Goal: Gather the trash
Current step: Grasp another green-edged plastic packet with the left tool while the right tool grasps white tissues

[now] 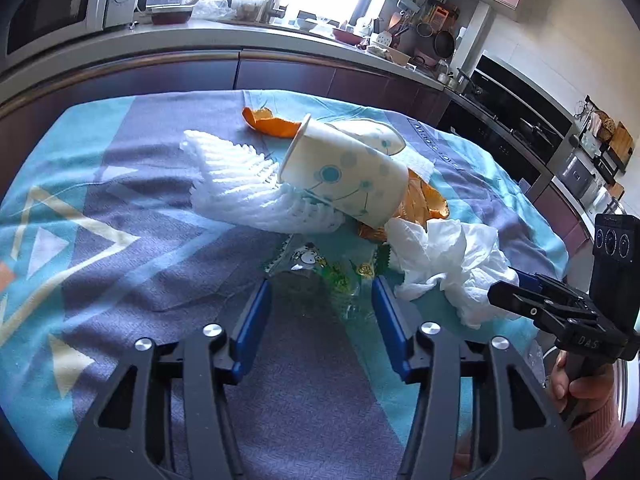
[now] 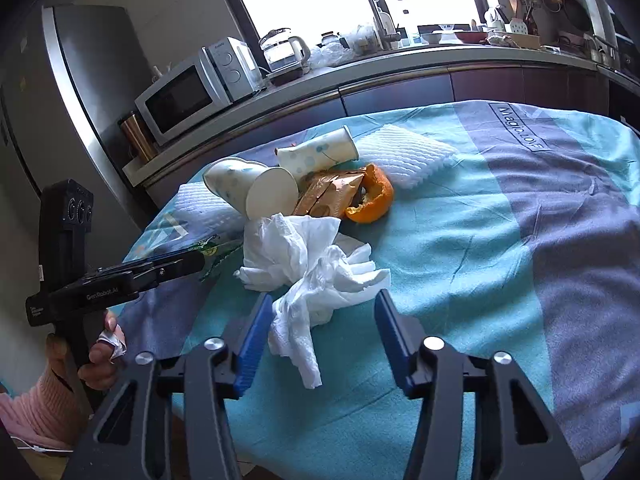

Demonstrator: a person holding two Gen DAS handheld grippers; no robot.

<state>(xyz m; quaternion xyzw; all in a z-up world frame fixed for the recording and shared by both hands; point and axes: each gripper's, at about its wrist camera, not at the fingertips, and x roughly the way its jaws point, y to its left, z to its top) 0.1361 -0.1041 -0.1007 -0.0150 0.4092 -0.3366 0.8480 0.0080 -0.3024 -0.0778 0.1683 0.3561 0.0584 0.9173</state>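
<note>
Trash lies in a heap on the blue patterned tablecloth (image 1: 120,200). My left gripper (image 1: 322,284) is open, its blue fingers on either side of a clear cartoon-printed plastic wrapper (image 1: 320,268). Beyond it lie a paper cup (image 1: 344,176) on its side, white foam netting (image 1: 240,184) and orange peel (image 1: 272,122). My right gripper (image 2: 320,300) is open around a crumpled white tissue (image 2: 308,264), which also shows in the left wrist view (image 1: 448,260). Behind the tissue lie two paper cups (image 2: 256,188), a brown wrapper (image 2: 332,196) and orange peel (image 2: 372,200).
A kitchen counter (image 2: 400,60) with a microwave (image 2: 180,100), kettle (image 2: 284,54) and tap runs behind the table. A fridge (image 2: 60,80) stands at the left. An oven (image 1: 520,108) and shelves are at the right. The table's right part (image 2: 520,220) carries only cloth.
</note>
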